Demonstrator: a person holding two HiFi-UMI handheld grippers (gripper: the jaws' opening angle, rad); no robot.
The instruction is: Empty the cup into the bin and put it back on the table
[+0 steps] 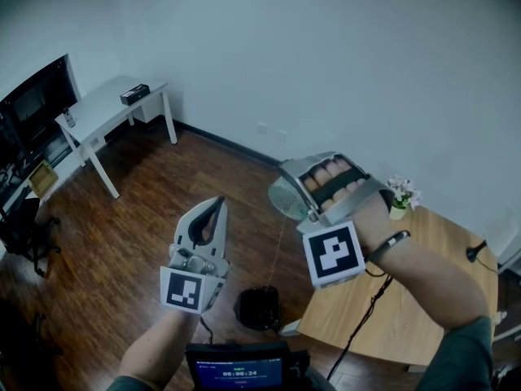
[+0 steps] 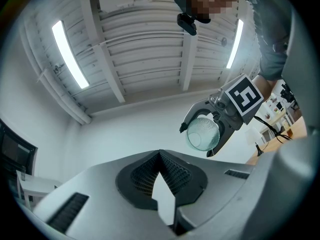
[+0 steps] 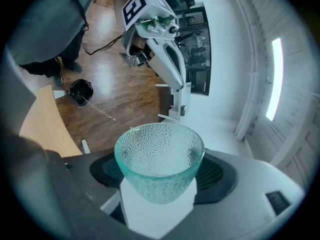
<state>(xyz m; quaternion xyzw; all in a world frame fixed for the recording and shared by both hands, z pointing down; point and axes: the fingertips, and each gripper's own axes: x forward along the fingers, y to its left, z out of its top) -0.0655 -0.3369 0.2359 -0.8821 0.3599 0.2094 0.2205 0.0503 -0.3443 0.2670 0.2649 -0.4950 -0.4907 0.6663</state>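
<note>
Cup: dimpled green-tinted glass, pinched between the pads of the right gripper, held in the air just past the rim of the round table.

Wooden floor lies open between the table and a white desk by the far wall. The black bin stands on the floor near the table's edge, apart from the cup. Left gripper is empty, its tips pressed together, held up beside the right one. The head view shows only a pale sliver of the cup. The right gripper view alone looks into its open mouth. The left gripper view alone shows it as a round disc gripped from both sides, under ceiling strip lights. A small flower pot sits on the table. Writing: black-and-white square markers on both grippers' cubes; a screen at the head view's bottom edge carries a counter, its digits too small to trust.
</note>
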